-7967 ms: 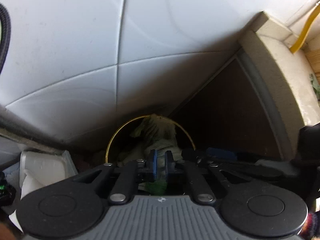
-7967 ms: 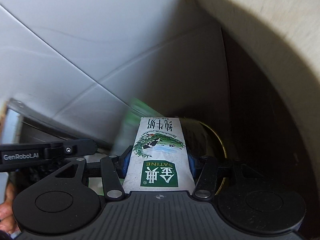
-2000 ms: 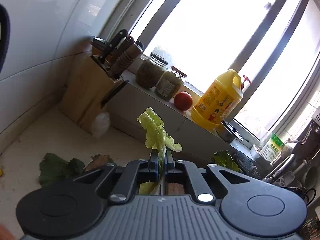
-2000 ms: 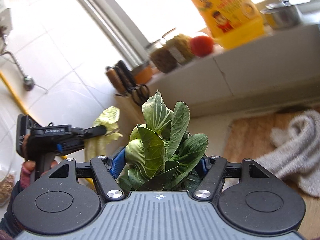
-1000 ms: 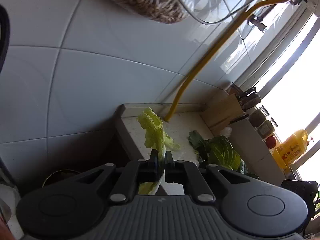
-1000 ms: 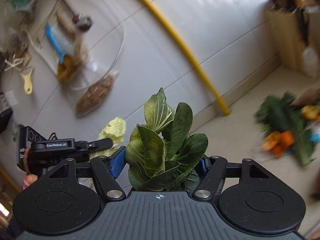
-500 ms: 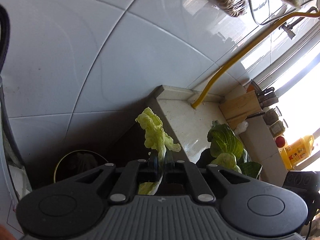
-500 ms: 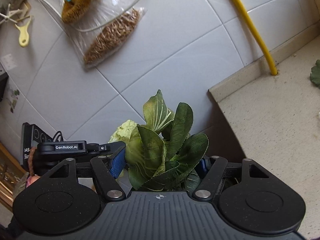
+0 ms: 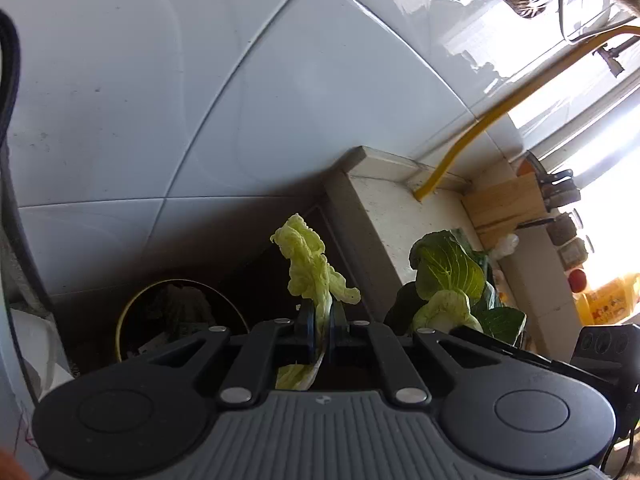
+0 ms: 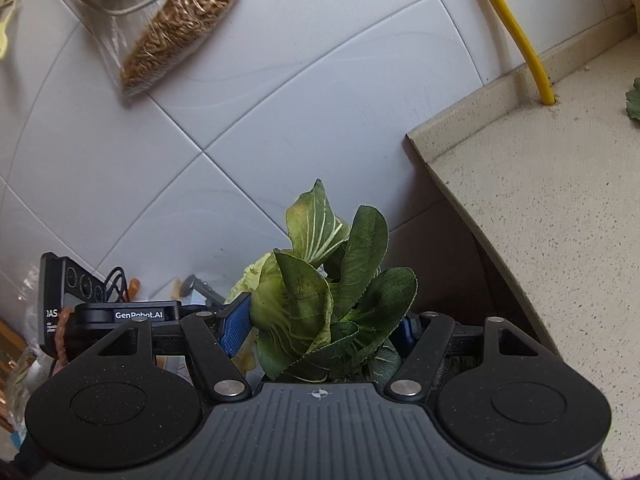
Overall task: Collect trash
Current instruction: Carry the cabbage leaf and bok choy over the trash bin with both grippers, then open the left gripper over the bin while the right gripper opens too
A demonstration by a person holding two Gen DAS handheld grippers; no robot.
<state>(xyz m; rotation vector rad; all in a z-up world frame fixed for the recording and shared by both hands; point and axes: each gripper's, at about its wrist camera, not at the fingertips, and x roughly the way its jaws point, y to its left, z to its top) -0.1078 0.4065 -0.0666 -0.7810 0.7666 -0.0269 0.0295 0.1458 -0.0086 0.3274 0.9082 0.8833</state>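
Observation:
My left gripper is shut on a pale yellow-green cabbage leaf that stands up between its blue pads. Down to the left of it, on the floor by the tiled wall, is a round dark trash bin with a gold rim and scraps inside. My right gripper is shut on a bunch of dark green leafy greens, held wide between the pads. In the left wrist view those greens show to the right, beside the counter's end. The left gripper shows at lower left in the right wrist view.
A speckled beige counter ends at right, with a yellow pipe rising from its back corner. White tiled wall fills the background. A clear bag of grain hangs on the wall. A knife block stands farther along the counter.
Both grippers have swung away from the counter and sunk toward the floor corner, still holding their leaves. The bin has come into view at lower left and grown nearer.

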